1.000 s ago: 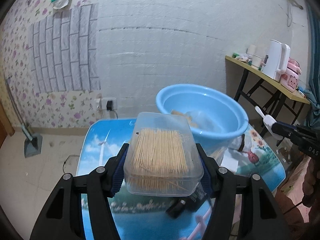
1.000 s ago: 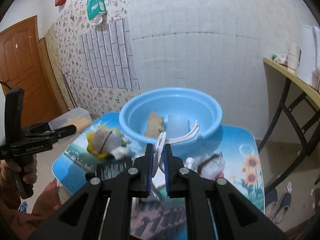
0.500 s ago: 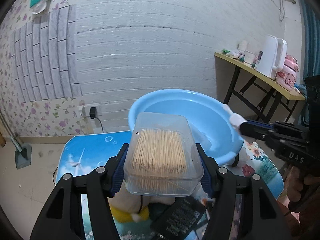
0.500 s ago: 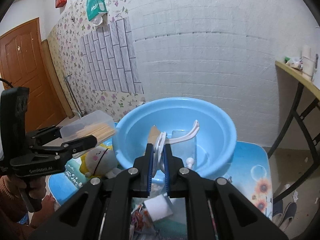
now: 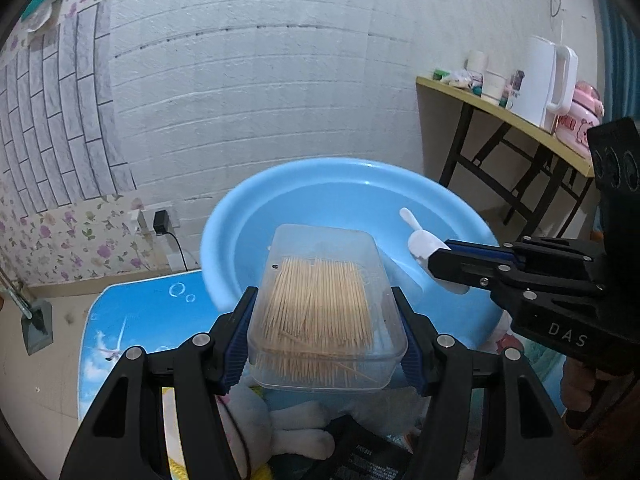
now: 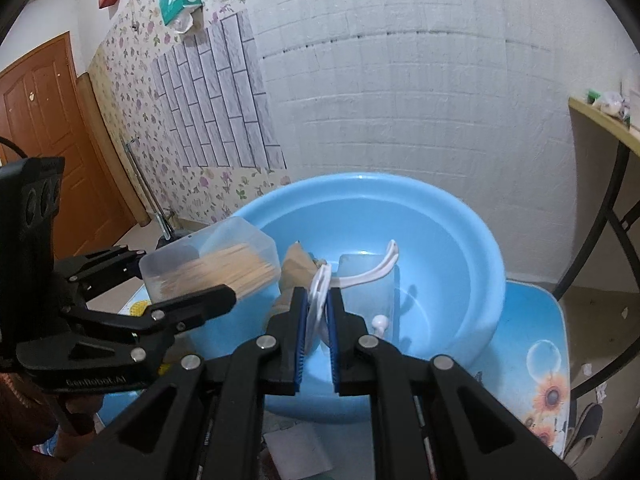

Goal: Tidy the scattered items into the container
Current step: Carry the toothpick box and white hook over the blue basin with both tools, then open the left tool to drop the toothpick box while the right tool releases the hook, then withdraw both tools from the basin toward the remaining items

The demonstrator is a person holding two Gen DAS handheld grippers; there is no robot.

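My left gripper (image 5: 326, 332) is shut on a clear plastic box of toothpicks (image 5: 320, 308) and holds it above the near rim of the blue basin (image 5: 320, 200); the box also shows in the right wrist view (image 6: 212, 266). My right gripper (image 6: 318, 312) is shut on a white plastic hook (image 6: 360, 276) and holds it over the basin (image 6: 460, 248); the hook shows in the left wrist view (image 5: 420, 240). Inside the basin lie a brown piece (image 6: 296, 264) and a clear item (image 6: 368, 292).
The basin stands on a small blue pictured table (image 5: 140, 312). A plush toy (image 5: 288, 436) and a black packet (image 5: 360, 456) lie on the table below the left gripper. White paper (image 6: 296, 452) lies under the right gripper. A side table with a kettle (image 5: 548, 80) stands at the right.
Both grippers have moved forward toward the basin with their loads. The toothpick box now hangs over the basin's near rim and the hook is over its inside.
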